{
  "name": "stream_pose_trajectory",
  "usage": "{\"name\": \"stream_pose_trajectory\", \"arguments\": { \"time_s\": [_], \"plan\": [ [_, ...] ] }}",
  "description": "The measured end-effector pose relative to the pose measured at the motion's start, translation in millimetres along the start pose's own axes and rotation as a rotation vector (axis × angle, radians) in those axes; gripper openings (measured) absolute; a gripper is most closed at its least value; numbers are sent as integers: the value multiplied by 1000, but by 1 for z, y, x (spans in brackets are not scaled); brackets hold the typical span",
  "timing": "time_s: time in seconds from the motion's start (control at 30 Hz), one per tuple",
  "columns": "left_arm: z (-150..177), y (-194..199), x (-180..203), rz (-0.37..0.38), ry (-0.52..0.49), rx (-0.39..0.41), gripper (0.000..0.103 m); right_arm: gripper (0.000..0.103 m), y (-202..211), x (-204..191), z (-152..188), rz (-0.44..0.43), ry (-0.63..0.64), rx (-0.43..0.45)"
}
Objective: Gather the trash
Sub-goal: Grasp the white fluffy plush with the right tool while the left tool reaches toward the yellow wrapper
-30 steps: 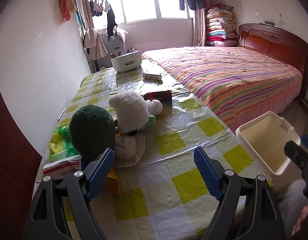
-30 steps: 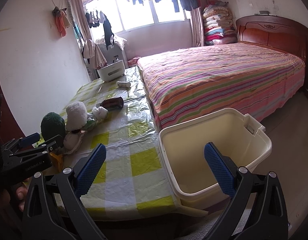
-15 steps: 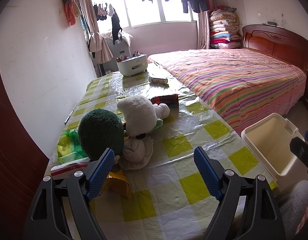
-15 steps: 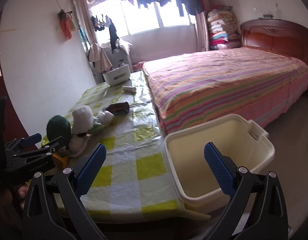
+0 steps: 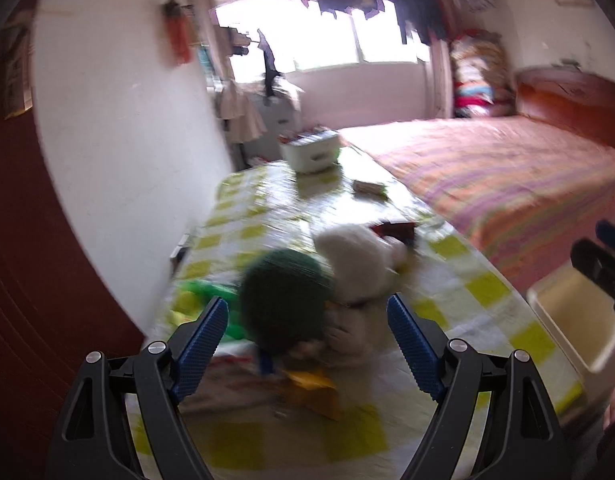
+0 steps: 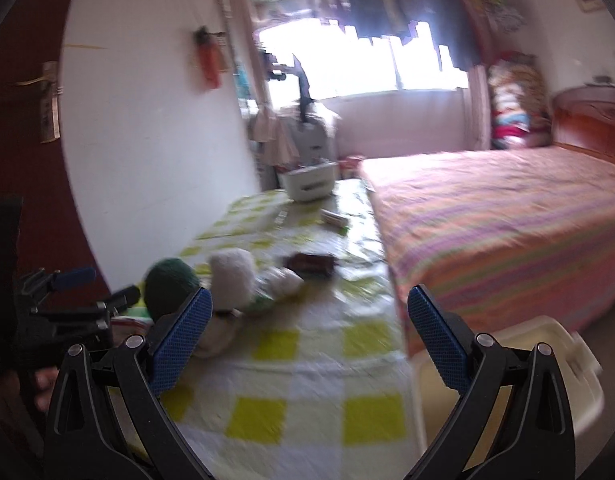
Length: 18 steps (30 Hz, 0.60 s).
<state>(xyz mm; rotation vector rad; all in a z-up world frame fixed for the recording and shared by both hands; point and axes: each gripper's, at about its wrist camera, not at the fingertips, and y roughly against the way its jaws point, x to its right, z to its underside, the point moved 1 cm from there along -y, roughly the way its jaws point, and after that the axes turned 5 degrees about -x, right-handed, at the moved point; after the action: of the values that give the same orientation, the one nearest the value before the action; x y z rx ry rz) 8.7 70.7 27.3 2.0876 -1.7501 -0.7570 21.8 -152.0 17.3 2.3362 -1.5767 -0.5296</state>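
Blurred green pompom (image 5: pixel 283 300) hides wrappers | bin (image 6: pixel 507 364) cut off | both grippers' fingers (image 5: pixel 203 340) wide, empty

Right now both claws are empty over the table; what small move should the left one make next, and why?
Probably ease the open left claw down toward the yellow wrapper just below it: it lies nearest, beside the green plush, and looks like trash.

Tabletop (image 6: pixel 307 364) wearing yellow-and-white checked cover, running along white wall toward window. Lying on it, near end: green plush ball (image 5: pixel 283 300), white plush toy (image 5: pixel 359 268), green packet (image 5: pixel 199 300), yellow wrapper (image 5: pixel 311 384). Mid: dark red packet (image 6: pixel 311 264). Far end: small box (image 6: pixel 335 218), white basket (image 6: pixel 307 180).
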Motion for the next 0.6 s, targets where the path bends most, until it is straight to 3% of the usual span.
{"name": "stream_pose_trajectory", "arguments": {
  "time_s": [0.1,0.33,0.43,0.53,0.6],
  "plan": [
    [-1,-8,-36,-8,40,5,80,97,-28,-16,-14,-39,50,-54],
    [22,-31,-84,-87,51,-9,80,97,-80,-43,-4,-299,42,-165],
    [27,-37,-99,-84,98,-26,79,97,-102,-53,-1,-275,103,-179],
    [27,-41,-106,-41,135,-38,79,97,-131,-55,-12,-177,183,-182],
    [26,-41,-104,-32,138,-40,79,97,-150,-53,-18,-163,189,-196]
  ]
}}
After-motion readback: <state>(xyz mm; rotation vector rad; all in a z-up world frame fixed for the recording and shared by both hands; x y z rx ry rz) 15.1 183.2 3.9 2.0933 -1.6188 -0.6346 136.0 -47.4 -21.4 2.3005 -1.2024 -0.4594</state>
